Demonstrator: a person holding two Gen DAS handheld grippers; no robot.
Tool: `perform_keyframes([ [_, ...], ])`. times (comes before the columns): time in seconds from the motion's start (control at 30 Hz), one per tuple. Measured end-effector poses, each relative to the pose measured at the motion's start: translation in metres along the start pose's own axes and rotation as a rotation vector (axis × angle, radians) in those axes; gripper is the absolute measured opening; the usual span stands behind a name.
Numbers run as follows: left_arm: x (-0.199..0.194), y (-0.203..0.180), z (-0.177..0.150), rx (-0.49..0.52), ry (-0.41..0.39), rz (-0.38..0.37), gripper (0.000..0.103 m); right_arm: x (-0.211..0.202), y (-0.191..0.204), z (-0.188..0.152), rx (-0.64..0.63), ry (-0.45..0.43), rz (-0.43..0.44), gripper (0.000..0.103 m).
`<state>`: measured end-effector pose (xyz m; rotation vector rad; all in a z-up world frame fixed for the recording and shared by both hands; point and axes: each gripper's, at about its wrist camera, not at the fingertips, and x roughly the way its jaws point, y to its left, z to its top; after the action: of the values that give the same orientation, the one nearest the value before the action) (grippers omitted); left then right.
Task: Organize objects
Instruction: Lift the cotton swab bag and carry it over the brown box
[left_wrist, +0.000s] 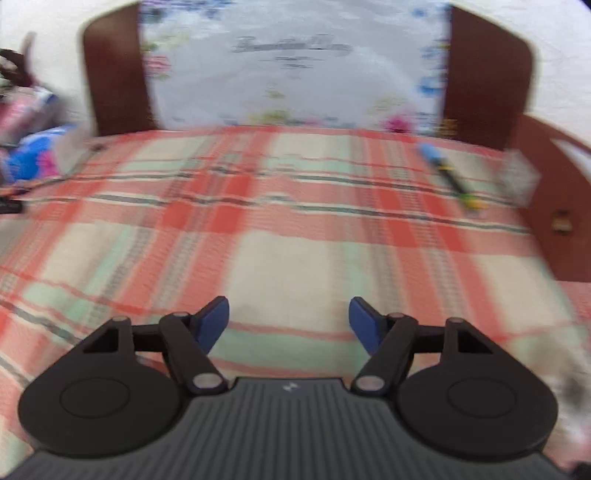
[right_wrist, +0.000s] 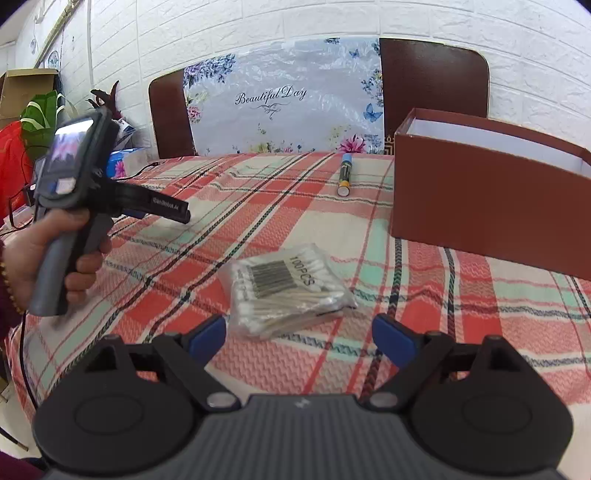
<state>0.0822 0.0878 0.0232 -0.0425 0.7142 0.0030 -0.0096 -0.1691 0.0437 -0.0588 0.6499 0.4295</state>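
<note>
Right wrist view, far left of frame: the person's left hand (right_wrist: 55, 254) grips the grey handle of the left hand-held gripper (right_wrist: 177, 212), which is held above the bench and points toward the right of the frame. From this side its jaws cannot be judged.

Left wrist view (motion-blurred): the left hand-held gripper (left_wrist: 289, 319) shows its two blue-padded fingers (left_wrist: 213, 321) set wide apart with nothing between them, over the bench covered in a red, cream and mint plaid cloth (left_wrist: 258, 236).

Right wrist view, lower centre: the right hand-held gripper (right_wrist: 299, 334) likewise stands open and empty, blue fingertips (right_wrist: 391, 338) well apart. Just beyond them, at frame centre, lies a clear plastic packet of cotton swabs (right_wrist: 288, 291) marked "100PCS", flat on the plaid cloth (right_wrist: 369, 229). Its swab sticks run from lower left to upper right of the frame.

Upper centre-right: a slim tube with a blue cap, black body and yellow end (right_wrist: 345, 172) lies flat on the cloth. Its long axis runs near vertical in the frame, blue cap toward the far edge, yellow end toward the camera. In the left wrist view the same tube (left_wrist: 445, 173) sits at upper right, slanting from upper left to lower right.

Right of frame: an open-topped red-brown cardboard box with white interior (right_wrist: 487, 206) stands on the cloth, near the tube but apart from it.
</note>
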Motion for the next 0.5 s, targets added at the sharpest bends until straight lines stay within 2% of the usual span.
perform_keyframes([
  [0.1, -0.02, -0.033, -0.001, 0.082, -0.006, -0.174, 0.073, 0.005, 0.0, 0.0, 0.002, 0.022, 0.001, 0.089],
  [0.2, -0.021, -0.058, -0.002, 0.136, 0.04, -0.305, 0.073, 0.008, 0.003, 0.001, -0.004, 0.034, 0.001, 0.089],
  [0.27, -0.017, -0.067, -0.007, 0.148, 0.088, -0.376, 0.073, 0.011, 0.004, 0.002, -0.011, 0.047, -0.006, 0.087],
  [0.33, -0.007, -0.073, -0.018, 0.134, 0.168, -0.448, 0.073, 0.014, 0.005, 0.004, -0.011, 0.059, 0.0, 0.087],
  [0.4, -0.005, -0.072, -0.025, 0.095, 0.179, -0.509, 0.073, 0.021, 0.007, 0.005, -0.024, 0.078, -0.003, 0.084],
  [0.43, -0.007, -0.077, -0.028, 0.104, 0.185, -0.531, 0.066, 0.023, 0.01, 0.006, -0.041, 0.07, -0.006, 0.078],
  [0.47, -0.009, -0.081, -0.028, 0.116, 0.197, -0.555, 0.053, 0.025, 0.012, 0.007, -0.06, 0.063, -0.003, 0.068],
  [0.5, -0.01, -0.085, -0.027, 0.122, 0.215, -0.581, 0.05, 0.027, 0.013, 0.009, -0.062, 0.058, 0.001, 0.063],
])
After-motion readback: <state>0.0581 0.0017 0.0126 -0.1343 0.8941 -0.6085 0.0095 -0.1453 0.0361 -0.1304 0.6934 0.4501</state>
